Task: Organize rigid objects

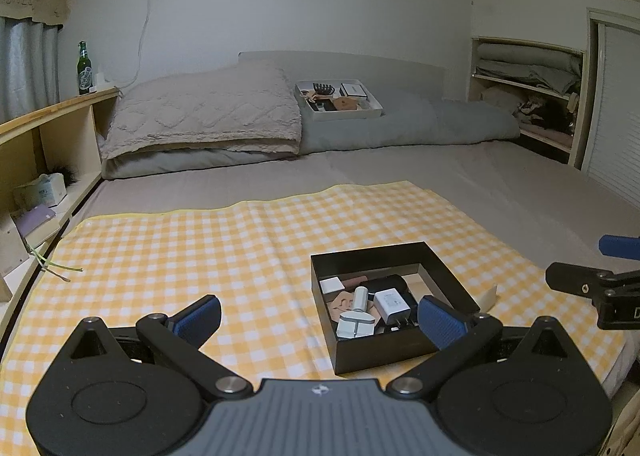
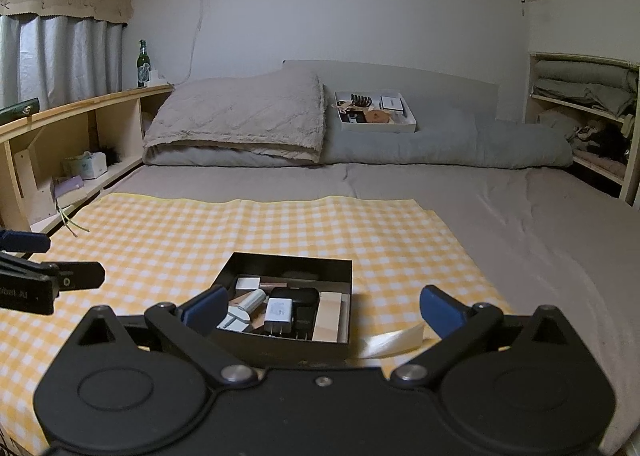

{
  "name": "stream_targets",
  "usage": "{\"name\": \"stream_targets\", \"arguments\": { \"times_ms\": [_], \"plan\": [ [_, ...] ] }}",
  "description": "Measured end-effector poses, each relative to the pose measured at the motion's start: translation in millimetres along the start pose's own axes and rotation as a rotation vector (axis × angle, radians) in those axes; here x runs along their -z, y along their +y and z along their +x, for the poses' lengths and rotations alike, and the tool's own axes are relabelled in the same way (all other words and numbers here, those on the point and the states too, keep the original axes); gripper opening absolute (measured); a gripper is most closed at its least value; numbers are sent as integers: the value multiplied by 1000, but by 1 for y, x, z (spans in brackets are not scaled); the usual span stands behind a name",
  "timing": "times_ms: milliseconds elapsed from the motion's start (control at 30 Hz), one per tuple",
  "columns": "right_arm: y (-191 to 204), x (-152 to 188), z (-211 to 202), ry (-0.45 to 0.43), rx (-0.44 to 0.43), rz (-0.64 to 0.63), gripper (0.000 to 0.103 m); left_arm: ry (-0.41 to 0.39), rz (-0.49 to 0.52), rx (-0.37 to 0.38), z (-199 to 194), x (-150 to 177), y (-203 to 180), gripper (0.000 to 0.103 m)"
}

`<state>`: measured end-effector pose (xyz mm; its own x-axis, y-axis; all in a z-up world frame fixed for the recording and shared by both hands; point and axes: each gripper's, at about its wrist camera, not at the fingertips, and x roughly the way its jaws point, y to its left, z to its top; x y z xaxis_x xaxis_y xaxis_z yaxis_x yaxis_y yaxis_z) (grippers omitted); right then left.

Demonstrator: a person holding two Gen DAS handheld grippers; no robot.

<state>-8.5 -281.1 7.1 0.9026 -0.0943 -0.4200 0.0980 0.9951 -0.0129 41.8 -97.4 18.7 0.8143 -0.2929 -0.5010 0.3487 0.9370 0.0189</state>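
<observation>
A black open box [image 1: 444, 276] [image 2: 348, 272] sits on the yellow checked cloth [image 1: 200, 248] [image 2: 160, 240] on the bed. It holds a white charger plug [image 1: 392, 302] [image 2: 279, 312], a white tool [image 1: 356, 318] [image 2: 240, 314], a black case [image 2: 296, 296], a white block [image 1: 331, 285] [image 2: 248, 282] and a wooden block [image 2: 328, 316]. My left gripper [image 1: 320, 320] is open and empty, its right finger over the box's near right corner. My right gripper [image 2: 320, 306] is open and empty, straddling the box's near side. The right gripper shows at the left view's right edge [image 1: 592, 288].
A cream strip [image 2: 392, 340] [image 1: 490, 294] lies right of the box. A white tray [image 1: 340, 112] [image 2: 376, 124] of small items rests on the grey duvet at the headboard. A wooden shelf [image 1: 60, 108] with a green bottle [image 1: 83, 68] runs along the left.
</observation>
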Motion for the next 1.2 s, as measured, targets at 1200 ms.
{"name": "stream_targets", "arguments": {
  "times_ms": [1200],
  "plan": [
    [3, 1, -1, 4, 10, -13, 103, 9, 21, 16, 0, 4, 0, 103]
  ]
}}
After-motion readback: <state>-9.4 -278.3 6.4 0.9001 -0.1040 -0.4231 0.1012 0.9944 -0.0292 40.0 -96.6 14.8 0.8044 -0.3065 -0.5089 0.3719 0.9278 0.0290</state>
